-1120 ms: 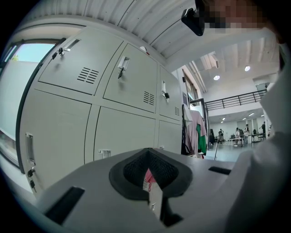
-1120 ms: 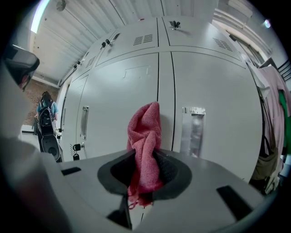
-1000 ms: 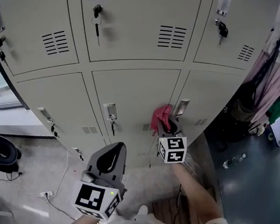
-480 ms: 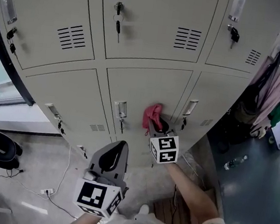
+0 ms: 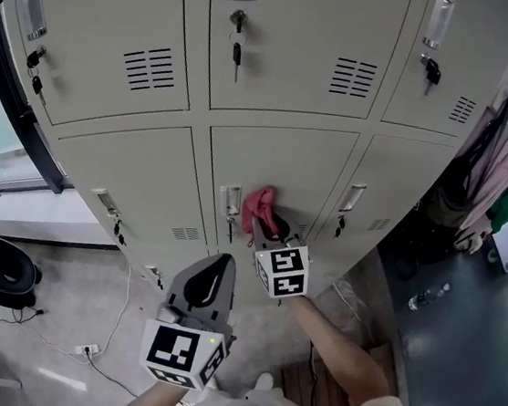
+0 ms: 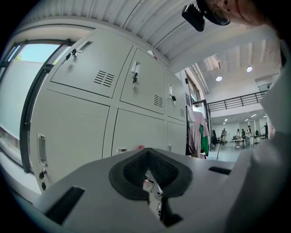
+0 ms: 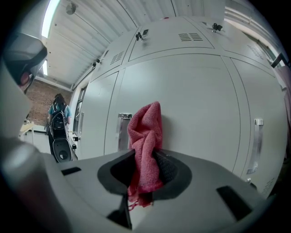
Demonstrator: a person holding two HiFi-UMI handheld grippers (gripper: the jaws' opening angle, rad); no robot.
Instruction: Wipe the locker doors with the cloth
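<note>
Head view looks steeply down a bank of beige lockers, where the right hand-held gripper (image 5: 265, 233) reaches forward to the lower middle locker door (image 5: 282, 160) with a red cloth (image 5: 258, 209) bunched at its tip. Right gripper view shows that gripper's jaws clamped on the red cloth (image 7: 144, 141); a wad of it stands up above the jaws and seems to lie against the door panel, just right of the metal handle (image 7: 123, 132). The left hand-held gripper (image 5: 214, 272) hangs lower and nearer the person, well apart from the lockers, and left gripper view shows its jaws drawn together with nothing between them. By my reading, the step in hand is wiping this lower middle door, with the cloth on its left part beside the handle; most of the panel to the right and above looks not yet covered, and the neighbouring doors remain. The next move calls for keeping the wad pressed flat to the sheet metal while sweeping it across the panel. It should steer round the handle and the key (image 5: 229, 231) hanging below it, so the loose cloth does not snag there or drag out of the jaws.
</note>
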